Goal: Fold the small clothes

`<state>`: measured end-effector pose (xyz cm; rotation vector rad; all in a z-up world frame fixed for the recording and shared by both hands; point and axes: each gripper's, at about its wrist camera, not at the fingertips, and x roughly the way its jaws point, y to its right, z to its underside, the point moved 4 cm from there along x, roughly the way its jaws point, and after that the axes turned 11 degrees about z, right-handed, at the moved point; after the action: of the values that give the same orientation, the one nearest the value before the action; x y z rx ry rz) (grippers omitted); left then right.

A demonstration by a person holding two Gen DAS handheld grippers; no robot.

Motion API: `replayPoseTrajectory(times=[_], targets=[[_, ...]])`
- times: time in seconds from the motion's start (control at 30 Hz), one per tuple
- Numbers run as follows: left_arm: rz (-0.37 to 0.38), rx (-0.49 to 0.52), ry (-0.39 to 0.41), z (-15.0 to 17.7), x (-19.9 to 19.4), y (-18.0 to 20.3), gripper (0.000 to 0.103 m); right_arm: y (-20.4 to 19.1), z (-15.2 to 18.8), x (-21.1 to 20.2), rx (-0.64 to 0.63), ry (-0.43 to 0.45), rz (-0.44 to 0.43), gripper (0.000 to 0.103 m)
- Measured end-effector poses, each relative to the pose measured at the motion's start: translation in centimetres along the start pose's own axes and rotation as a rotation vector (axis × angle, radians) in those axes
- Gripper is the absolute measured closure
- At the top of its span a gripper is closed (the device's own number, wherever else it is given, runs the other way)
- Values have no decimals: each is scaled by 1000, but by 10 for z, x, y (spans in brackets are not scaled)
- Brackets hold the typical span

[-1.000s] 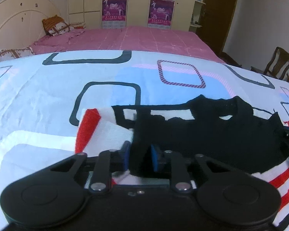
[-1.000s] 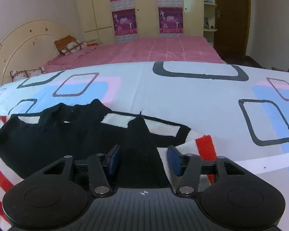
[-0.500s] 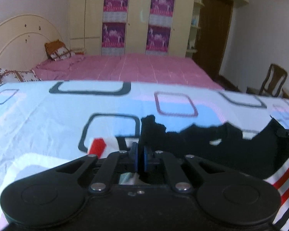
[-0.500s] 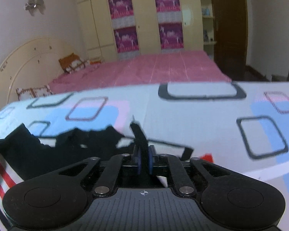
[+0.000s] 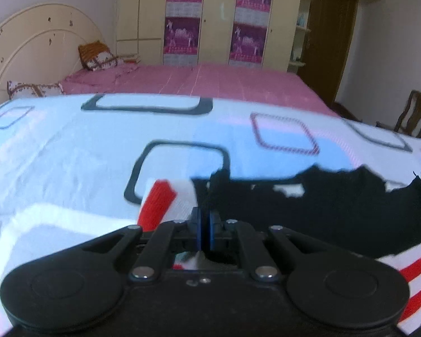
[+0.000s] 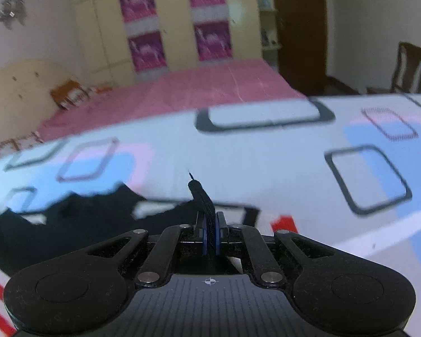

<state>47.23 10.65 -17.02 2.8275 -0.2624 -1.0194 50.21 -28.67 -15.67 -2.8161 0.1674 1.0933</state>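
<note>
A small knit sweater [image 5: 308, 213], black with white panels and red stripes, lies on the patterned sheet [image 5: 98, 146]. My left gripper [image 5: 205, 224] is shut on a black fold of the sweater near its white and red sleeve [image 5: 158, 205]. In the right wrist view my right gripper [image 6: 210, 234] is shut on a pinch of black knit [image 6: 202, 199] that sticks up between the blue pads. The sweater [image 6: 70, 224] spreads to the left of it, and its red cuff [image 6: 285, 223] shows on the right.
The white sheet with blue, pink and black squares covers the near bed. A pink bedspread [image 5: 196, 87] lies beyond it, with pillows [image 5: 98, 56] by the curved headboard [image 5: 28, 53]. Wardrobes with purple posters [image 5: 182, 19] line the far wall. A wooden chair [image 5: 415, 115] stands at the right.
Both grippers closed on the sweater's black knit and lifted its upper edge, so the cloth now stands bunched between the pads. The views have tilted up toward the room.
</note>
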Motion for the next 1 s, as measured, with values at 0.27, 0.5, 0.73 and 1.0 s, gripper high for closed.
replayPoseTrajectory(times=[0.27,0.5,0.73,1.0], targets=[[-33,56,-28,-4,3,8,92,-3,2,8,-40,-7,35,97],[-45,53,-48,-5,-1,6,77,-1,2,-9,-19,40,37,44],[-48,74,-4,-8,-21,16,43,-3,1,-36,-44,83,14,45],[69,113,29,-4,-53,60,43,-31,18,-67,-103,67,-82,63]])
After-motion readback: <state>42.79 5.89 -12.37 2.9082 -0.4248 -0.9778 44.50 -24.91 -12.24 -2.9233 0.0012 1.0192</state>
